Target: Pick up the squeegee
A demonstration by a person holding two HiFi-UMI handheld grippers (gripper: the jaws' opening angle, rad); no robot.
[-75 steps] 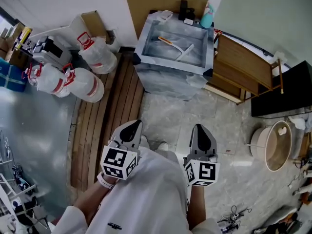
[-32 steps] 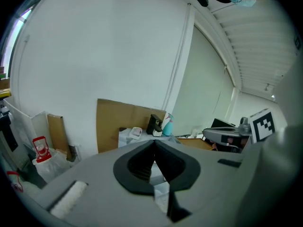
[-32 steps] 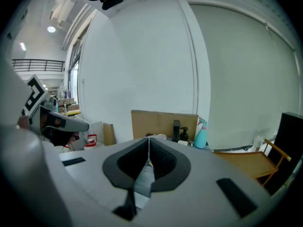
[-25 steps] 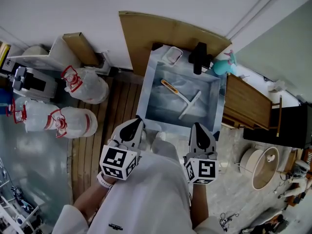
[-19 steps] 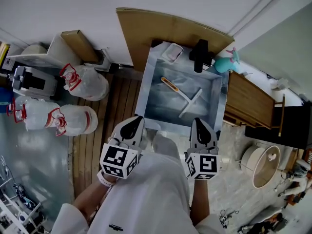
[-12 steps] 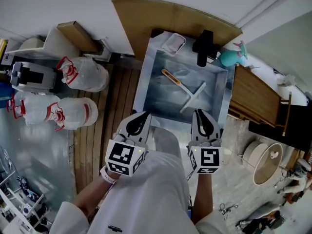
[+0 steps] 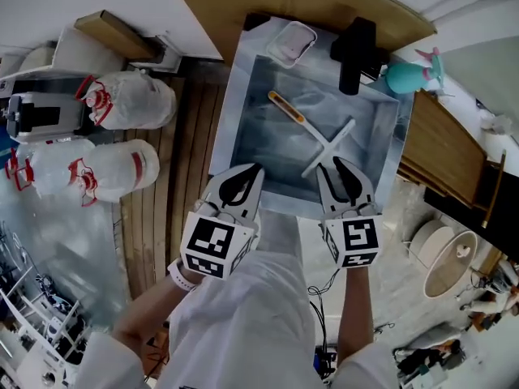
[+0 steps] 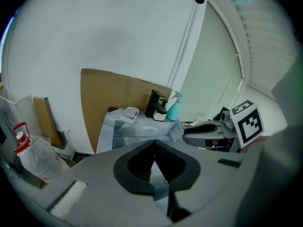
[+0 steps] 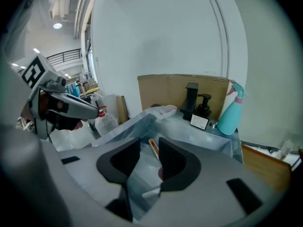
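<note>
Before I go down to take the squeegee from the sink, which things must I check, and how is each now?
1. The right claw open: ok; its jaws have just been opening, nothing between them.
2. The squeegee uncovered in the sink: ok.
3. The squeegee in line with the right claw's gap: ok.
4. The left claw shut and empty: ok.
5. The faucet away from the path: ok.
6. The squeegee loose, not stuck: cannot tell.

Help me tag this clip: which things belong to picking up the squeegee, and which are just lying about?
Job: squeegee, sink holding it, right gripper (fingers just opening, empty).
Lying about: spray bottle, soap dispenser, plastic tray, white bags.
</note>
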